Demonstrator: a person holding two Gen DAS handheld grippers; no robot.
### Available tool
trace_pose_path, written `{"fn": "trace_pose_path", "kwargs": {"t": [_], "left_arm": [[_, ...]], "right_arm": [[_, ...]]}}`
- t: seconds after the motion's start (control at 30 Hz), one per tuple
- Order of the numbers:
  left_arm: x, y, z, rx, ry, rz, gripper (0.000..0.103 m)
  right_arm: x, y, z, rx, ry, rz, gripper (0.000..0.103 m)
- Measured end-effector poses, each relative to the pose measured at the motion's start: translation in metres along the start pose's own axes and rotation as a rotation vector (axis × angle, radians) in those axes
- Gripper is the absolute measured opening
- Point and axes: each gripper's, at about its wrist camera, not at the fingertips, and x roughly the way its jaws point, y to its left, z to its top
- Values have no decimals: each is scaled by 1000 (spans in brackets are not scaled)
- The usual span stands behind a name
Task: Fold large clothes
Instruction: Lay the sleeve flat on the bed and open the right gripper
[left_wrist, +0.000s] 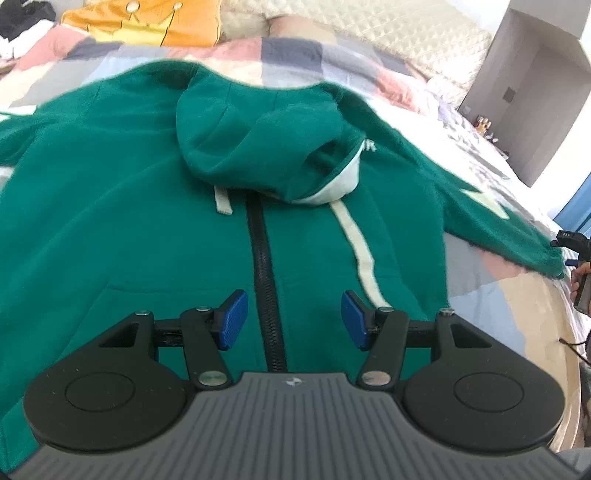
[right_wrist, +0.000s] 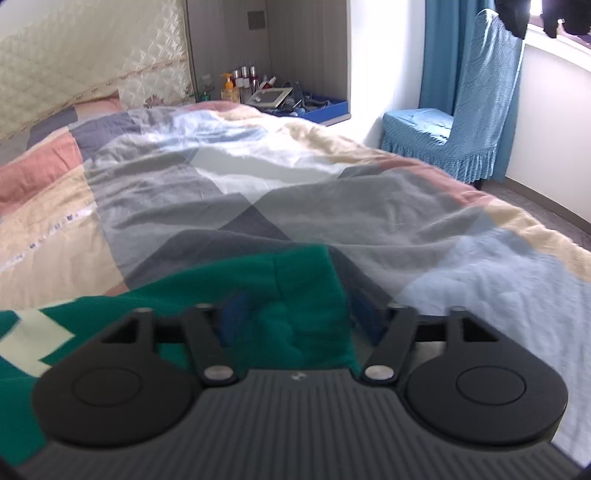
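Green hoodie (left_wrist: 147, 184) lies lengthwise, hood pointing toward headboard (left_wrist: 424, 40).

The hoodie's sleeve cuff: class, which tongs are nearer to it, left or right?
Right. The right tongs straddle the sleeve cuff, pads apart. The left tongs hover over the zipper, mid-hoodie.
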Motion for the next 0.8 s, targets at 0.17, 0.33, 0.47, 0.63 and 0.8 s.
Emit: {"fn": "trace_pose_path", "kwargs": {"t": [0.17,0.33,0.47,0.63,0.8], "left_arm": [[-30,-10,-1,44,-88,-11,62],[-60,-17,-5,58,-140,-57,62],[-83,-19,-12,53,-160,-105,62],[-119,-23,-23,76,-213,-147,62],[-144,-20,-31,80,-238,-189,62]], "right_arm": [[-59,13,2,36,-1,78,83],[-148,48,2,-3,-39,190,83],[-230,79,-13,-50,-69,326,83],[-311,111,-43,-103,-74,465,83],[-365,129,-84,-106,-26,564,83]]}}
